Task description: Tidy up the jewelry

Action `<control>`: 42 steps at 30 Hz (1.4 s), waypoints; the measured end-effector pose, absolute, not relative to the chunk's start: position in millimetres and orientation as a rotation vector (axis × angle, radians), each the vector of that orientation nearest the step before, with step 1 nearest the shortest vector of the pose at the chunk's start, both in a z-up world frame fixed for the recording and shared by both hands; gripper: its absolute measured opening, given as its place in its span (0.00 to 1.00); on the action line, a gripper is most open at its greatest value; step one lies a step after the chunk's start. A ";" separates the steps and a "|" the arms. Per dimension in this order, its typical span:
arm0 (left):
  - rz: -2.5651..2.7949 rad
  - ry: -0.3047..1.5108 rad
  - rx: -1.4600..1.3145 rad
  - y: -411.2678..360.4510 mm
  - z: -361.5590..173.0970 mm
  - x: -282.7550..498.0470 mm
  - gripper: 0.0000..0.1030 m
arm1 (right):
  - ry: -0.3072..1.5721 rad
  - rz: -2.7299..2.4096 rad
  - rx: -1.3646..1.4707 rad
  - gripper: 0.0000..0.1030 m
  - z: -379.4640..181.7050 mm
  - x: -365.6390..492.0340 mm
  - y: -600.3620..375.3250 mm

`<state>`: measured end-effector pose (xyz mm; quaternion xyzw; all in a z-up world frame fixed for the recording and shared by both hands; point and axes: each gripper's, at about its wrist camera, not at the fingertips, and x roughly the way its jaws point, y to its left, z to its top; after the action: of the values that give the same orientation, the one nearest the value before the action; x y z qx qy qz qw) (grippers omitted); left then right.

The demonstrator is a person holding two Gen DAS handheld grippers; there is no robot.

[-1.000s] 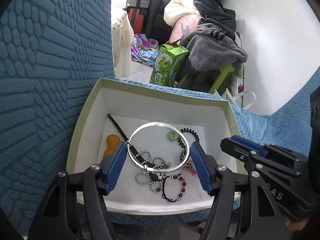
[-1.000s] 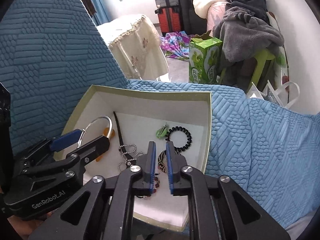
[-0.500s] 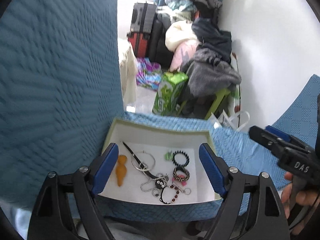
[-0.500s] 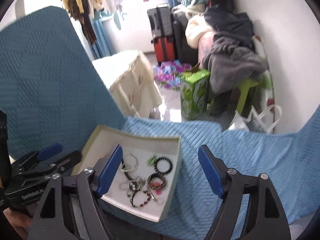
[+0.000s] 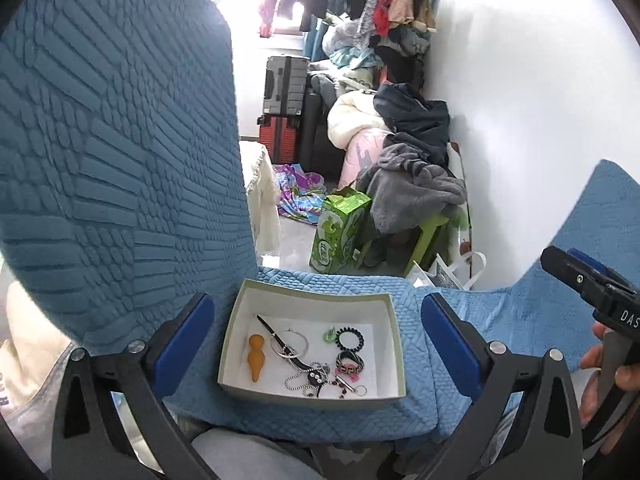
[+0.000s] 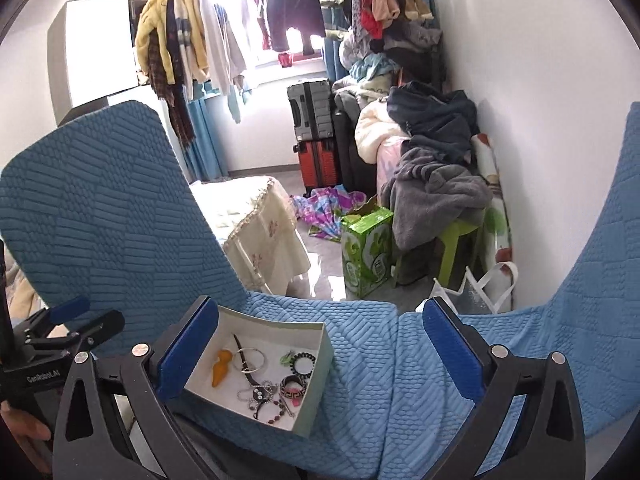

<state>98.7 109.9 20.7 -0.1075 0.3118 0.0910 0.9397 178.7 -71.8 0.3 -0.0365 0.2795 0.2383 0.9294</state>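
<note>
Overhead, left gripper [image 5: 318,346] spread wide, box rim [image 5: 316,296] between fingers

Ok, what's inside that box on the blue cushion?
In the box: orange pendant, silver bangle, black hair tie, patterned ring, tangled bead chains. What's under the tangle is hidden.

A shallow green-rimmed cardboard box [image 5: 312,393] sits on a blue quilted fabric seat cover [image 5: 400,412]. Inside, an orange gourd-shaped pendant [image 5: 256,358] lies left, a silver metal bangle [image 5: 289,343] at centre, a black coiled hair tie [image 5: 350,338] right. Beyond the seat, a green carton [image 5: 338,236] stands on the floor.
</note>
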 end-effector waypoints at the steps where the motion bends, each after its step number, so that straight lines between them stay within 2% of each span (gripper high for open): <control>1: 0.186 0.639 -0.212 106.5 21.8 96.7 1.00 | 0.566 0.484 -0.076 1.00 1.2 174.3 -73.5; 8: 0.209 0.611 -0.201 87.0 20.6 73.3 1.00 | 0.505 0.478 -0.078 1.00 -8.9 137.8 -91.0; 28: 0.250 0.700 -0.188 75.4 -23.0 48.8 1.00 | 0.654 0.398 -0.104 1.00 -82.1 101.0 -107.9; 42: 0.261 0.751 -0.214 79.9 -38.4 55.1 1.00 | 0.693 0.376 -0.108 1.00 -92.2 105.8 -107.7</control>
<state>55.1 79.9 -38.4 -0.1042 0.3650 0.1268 0.9164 105.8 -107.7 -92.2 -0.0526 0.3375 0.1831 0.9219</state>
